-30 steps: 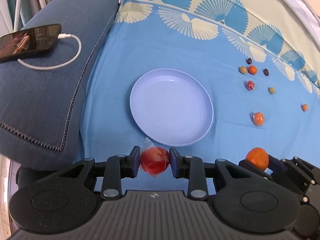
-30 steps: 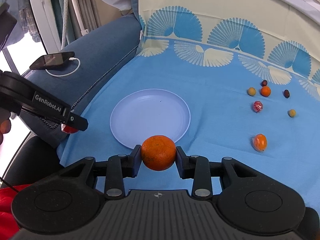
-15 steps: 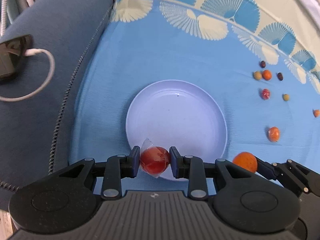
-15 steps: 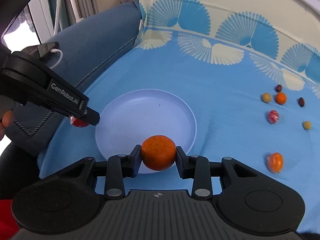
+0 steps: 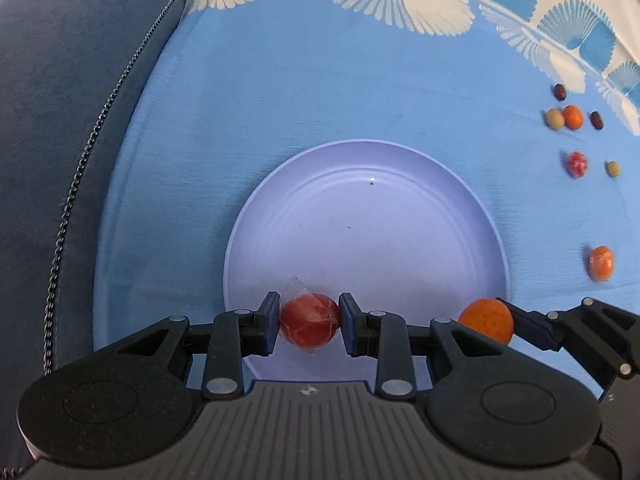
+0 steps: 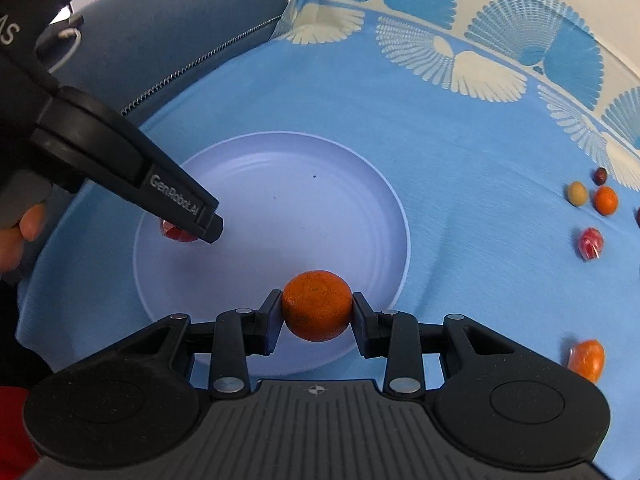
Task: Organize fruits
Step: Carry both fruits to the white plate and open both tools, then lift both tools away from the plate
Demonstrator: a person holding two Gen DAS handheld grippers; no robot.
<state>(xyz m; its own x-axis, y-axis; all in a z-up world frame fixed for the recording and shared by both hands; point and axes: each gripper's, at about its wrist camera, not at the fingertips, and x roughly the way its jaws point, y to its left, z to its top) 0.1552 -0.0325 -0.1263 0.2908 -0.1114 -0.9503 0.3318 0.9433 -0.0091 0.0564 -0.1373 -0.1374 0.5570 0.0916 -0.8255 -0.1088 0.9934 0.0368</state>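
Two fruits are gripped at once: the left gripper [image 5: 309, 322] has its fingers [image 5: 269, 322] clenched on a red fruit [image 5: 310, 320] in clear wrap, and the right gripper [image 6: 317, 312] grasps an orange [image 6: 317, 306], both over the near part of the plate [image 5: 400, 184].

The likeliest slip, I judge, is rolling. Both fruits are round and the plate is shallow, so letting go from above could send either one over the rim onto the cloth [image 5: 320, 100]. The wrap may also cling to a finger pad and drag the red fruit along as the fingers part. With both grippers close together over one plate, they could knock each other.

Beyond the right fingers, more fruits [image 6: 606, 200] lie scattered on the cloth, well apart from the plate.

Readable writing: "GenRobot.AI" on the left gripper's finger in the right view.
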